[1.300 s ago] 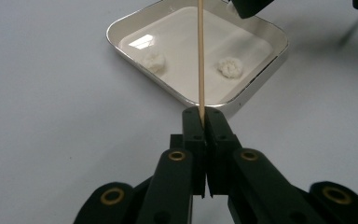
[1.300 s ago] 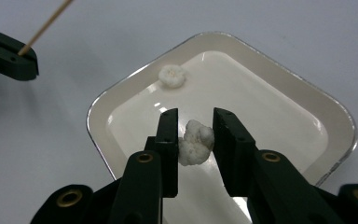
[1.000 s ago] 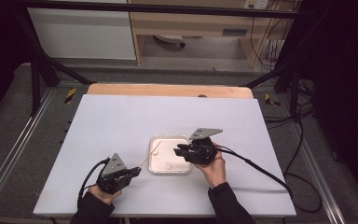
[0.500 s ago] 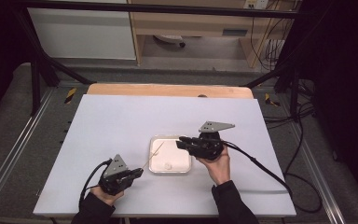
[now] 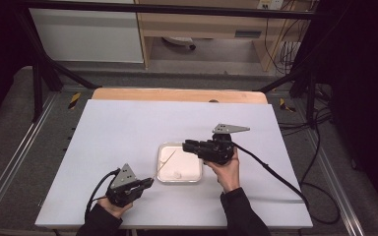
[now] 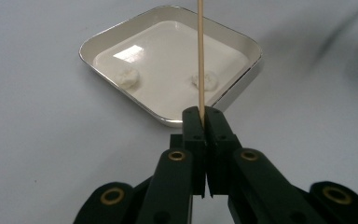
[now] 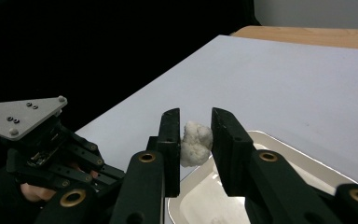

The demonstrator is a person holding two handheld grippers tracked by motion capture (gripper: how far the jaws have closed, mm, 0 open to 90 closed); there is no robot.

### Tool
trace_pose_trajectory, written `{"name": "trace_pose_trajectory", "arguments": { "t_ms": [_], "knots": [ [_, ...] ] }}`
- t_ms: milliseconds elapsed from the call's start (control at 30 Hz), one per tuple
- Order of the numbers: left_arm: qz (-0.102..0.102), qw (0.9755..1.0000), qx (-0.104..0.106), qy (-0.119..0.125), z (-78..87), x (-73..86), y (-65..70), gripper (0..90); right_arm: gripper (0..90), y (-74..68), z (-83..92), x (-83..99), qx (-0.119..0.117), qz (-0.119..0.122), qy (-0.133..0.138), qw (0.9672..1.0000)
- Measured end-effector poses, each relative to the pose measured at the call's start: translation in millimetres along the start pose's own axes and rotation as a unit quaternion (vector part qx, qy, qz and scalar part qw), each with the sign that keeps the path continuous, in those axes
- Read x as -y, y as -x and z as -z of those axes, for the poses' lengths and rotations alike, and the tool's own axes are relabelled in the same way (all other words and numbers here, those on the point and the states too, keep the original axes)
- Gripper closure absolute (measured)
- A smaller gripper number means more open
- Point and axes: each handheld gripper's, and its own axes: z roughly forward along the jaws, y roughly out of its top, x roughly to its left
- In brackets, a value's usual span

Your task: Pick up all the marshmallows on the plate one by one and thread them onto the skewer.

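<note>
A wooden skewer [image 6: 200, 56] runs from my left gripper [image 6: 204, 114], shut on its lower end, out over a white square tray [image 6: 121, 100]. Two white lumps [image 6: 128, 77] lie in that tray. In the high view the left gripper [image 5: 146, 183] rests near the table's front edge, with the skewer [image 5: 166, 164] slanting up over the tray [image 5: 197, 178]. My right gripper [image 7: 196, 126] is shut on a white crumbly lump [image 7: 195, 142] and holds it above the tray's rim [image 7: 279, 144]. Seen from above, the right gripper [image 5: 187, 145] hovers at the tray's far right corner.
The pale table [image 5: 128, 128] has a wooden strip [image 5: 177, 94] along its far edge. A black cable [image 5: 275, 174] trails right from the right gripper. The left gripper [image 7: 42, 140] and its hand appear at the left of the right gripper view. Dark metal frames flank the table.
My right gripper has risen from the tray with the white lump, moving slightly back and right. The left gripper and skewer have stayed almost still.
</note>
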Motion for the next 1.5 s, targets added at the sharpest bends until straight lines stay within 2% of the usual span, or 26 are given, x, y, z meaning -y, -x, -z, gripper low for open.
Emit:
{"name": "trace_pose_trajectory", "arguments": {
  "t_ms": [333,967,1500],
  "knots": [
    [-0.003,1.0000,0.003,0.000,-1.4,-0.7,2.0,88.1,74.3,3.6,-9.3,2.6,-0.018,-0.020,0.003,0.9996],
    [-0.007,1.0000,0.003,0.003,-0.8,-1.0,3.7,88.1,74.9,6.5,-17.8,7.8,-0.039,-0.037,0.000,0.9985],
    [-0.008,0.9997,0.005,0.023,0.5,-0.4,4.8,88.1,76.7,5.7,-18.2,8.5,-0.048,-0.045,0.006,0.9978]
  ]
}}
